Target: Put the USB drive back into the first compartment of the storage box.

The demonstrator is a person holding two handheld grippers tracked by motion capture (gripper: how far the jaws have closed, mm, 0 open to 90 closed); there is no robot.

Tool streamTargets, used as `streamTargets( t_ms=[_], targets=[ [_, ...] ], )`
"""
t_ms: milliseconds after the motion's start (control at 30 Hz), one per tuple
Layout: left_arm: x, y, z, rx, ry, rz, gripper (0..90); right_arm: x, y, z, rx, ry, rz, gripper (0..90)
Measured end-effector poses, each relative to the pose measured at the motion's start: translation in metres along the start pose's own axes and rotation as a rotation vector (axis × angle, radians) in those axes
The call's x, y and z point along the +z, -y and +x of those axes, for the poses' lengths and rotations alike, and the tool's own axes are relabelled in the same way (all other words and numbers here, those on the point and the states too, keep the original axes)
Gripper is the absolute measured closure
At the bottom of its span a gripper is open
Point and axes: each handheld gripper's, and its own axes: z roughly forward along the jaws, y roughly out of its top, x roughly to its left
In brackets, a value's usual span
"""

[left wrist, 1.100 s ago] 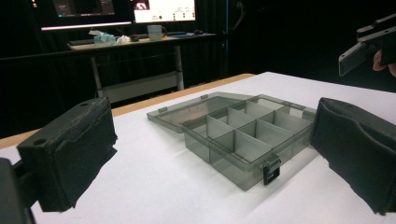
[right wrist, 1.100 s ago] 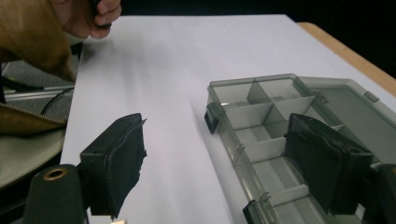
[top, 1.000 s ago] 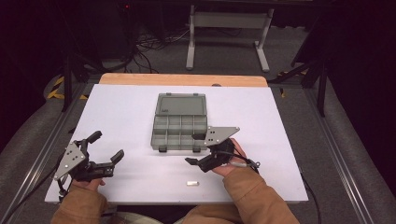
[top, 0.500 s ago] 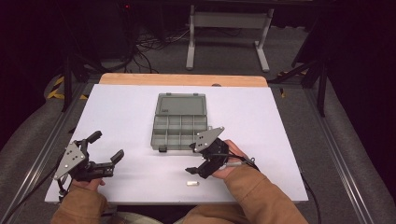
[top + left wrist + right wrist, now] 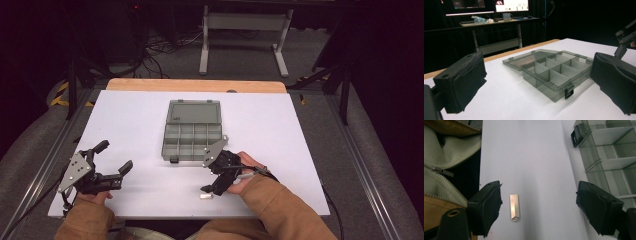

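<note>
A grey see-through compartment box (image 5: 192,135) lies open in the middle of the white table, its lid folded back. A small silver metal stick (image 5: 206,196) lies near the front edge. My right gripper (image 5: 209,176) hovers just above it, open. In the right gripper view the stick (image 5: 514,207) lies flat on the table between the spread jaws of that gripper (image 5: 539,205), close to the left one, with the box's corner (image 5: 609,157) off to the right. My left gripper (image 5: 114,157) rests open at the front left. Its view looks across at the box (image 5: 551,72).
The white table top (image 5: 125,115) is bare around the box. A wooden strip (image 5: 195,85) runs along its far edge, with a metal stand (image 5: 245,30) and cables on the floor beyond. A zipped jacket (image 5: 446,157) hangs just past the table's front edge.
My right gripper has pulled back from the box's front right corner toward the front edge and now stands over the silver stick. The left gripper has stayed put.
</note>
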Motion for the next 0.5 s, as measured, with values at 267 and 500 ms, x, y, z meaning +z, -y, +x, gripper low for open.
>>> streamTargets(
  t_ms=[267,500],
  targets=[
    [0.000,0.000,0.000,-0.001,0.000,-0.001,1.0,0.006,-0.002,0.001,-0.002,-0.033,0.067,22.3],
    [0.000,0.000,0.000,0.001,0.000,0.000,1.0,0.015,-0.001,0.005,0.006,-0.069,0.138,24.7]
  ],
)
